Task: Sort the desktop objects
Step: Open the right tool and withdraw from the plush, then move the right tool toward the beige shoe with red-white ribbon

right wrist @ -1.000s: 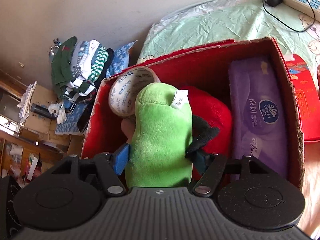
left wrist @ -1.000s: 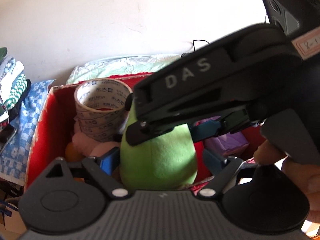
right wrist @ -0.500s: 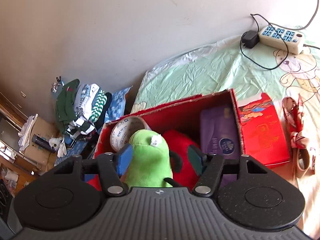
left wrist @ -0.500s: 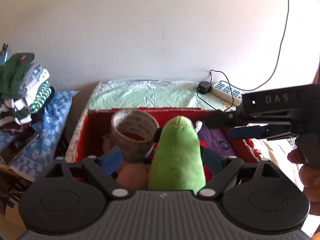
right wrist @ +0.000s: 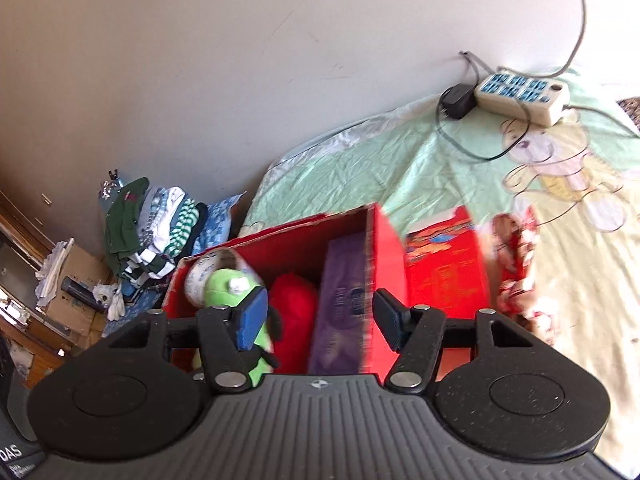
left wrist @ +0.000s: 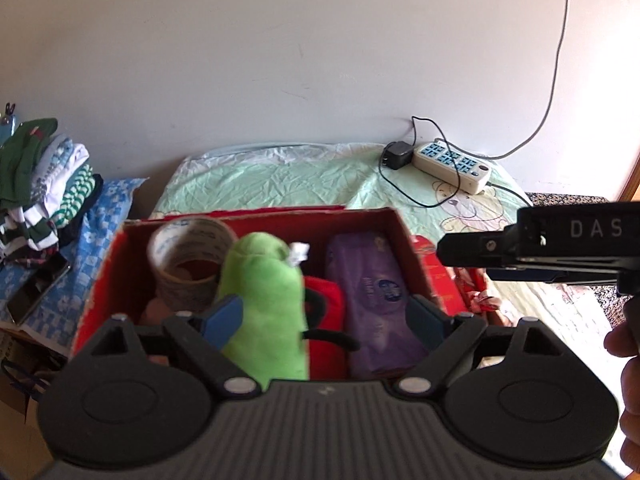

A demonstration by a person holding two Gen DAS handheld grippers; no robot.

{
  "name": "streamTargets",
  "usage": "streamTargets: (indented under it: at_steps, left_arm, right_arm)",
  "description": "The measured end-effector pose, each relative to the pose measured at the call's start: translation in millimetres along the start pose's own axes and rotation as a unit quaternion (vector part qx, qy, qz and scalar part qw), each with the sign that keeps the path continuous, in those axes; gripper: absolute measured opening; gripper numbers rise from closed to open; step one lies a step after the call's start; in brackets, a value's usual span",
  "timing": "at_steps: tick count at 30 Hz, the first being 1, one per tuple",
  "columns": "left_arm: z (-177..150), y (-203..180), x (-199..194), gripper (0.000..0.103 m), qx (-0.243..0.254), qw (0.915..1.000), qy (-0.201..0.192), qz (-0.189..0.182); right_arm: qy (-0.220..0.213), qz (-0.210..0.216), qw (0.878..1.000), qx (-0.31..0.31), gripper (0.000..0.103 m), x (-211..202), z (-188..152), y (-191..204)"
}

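Note:
A red cardboard box (left wrist: 256, 216) stands on a pale green sheet. Inside it are a tape roll (left wrist: 188, 256), an upright green plush toy (left wrist: 264, 300), a red plush (left wrist: 324, 320) and a purple tissue pack (left wrist: 376, 300). My left gripper (left wrist: 323, 318) hovers open above the box's near side, its blue pads apart from the toy. My right gripper (right wrist: 321, 322) is open over the box's right wall (right wrist: 384, 248), with the green plush (right wrist: 224, 284) off to its left and nothing between its fingers. From the left wrist view it (left wrist: 472, 254) juts in at the right, held by a hand.
A power strip (left wrist: 452, 164) with a black charger lies at the back of the sheet by the wall. A flat red packet (right wrist: 444, 264) and a red-and-white item (right wrist: 516, 264) lie right of the box. Folded clothes (left wrist: 40, 184) and a phone (left wrist: 36, 292) sit left.
Both grippers have pulled back and up from the box. The green plush, earlier between the fingers, now stands free inside. The right gripper has swung to the right.

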State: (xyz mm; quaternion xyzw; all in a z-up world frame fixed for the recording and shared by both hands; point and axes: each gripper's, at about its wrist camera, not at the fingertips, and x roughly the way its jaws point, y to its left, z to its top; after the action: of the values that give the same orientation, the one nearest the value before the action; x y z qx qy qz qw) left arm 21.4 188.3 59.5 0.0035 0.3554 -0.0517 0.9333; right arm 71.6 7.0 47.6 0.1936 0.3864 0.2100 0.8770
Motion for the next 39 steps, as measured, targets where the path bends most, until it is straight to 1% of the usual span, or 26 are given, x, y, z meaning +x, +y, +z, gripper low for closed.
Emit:
streamTargets:
  at_steps: [4,14,17,20,25,34,39]
  left_arm:
    - [4,-34,10,0.088,0.008,0.9999,0.005,-0.004]
    - [5,-122,40,0.088,0.034,0.9989,0.02,-0.025]
    - [1,-145,53,0.088,0.042,0.9983,0.03,-0.029]
    - [-5,-162,69,0.088,0.04,0.9975,0.05,-0.03]
    - [-14,-180,88,0.088,0.037,0.9954,0.085,-0.024]
    - [-22,-189,104,0.088,0.036,0.993,0.111,-0.015]
    - [-29,-188,118,0.088,0.03,0.9903,0.135,-0.014]
  right_arm:
    - [-0.007,-0.013,1.0,0.001,0.062,-18,4,-28]
    - [0.007,-0.033,0.999,0.02,0.063,-47,9,-100]
    - [0.012,-0.038,0.999,0.023,0.063,-52,10,-118]
    - [0.017,-0.042,0.999,0.024,0.063,-56,11,-133]
    - [0.027,-0.043,0.998,0.03,0.063,-56,11,-151]
    - [0.053,-0.04,0.997,0.031,0.063,-42,15,-166]
    - [0.063,-0.05,0.997,0.021,0.068,-30,20,-167]
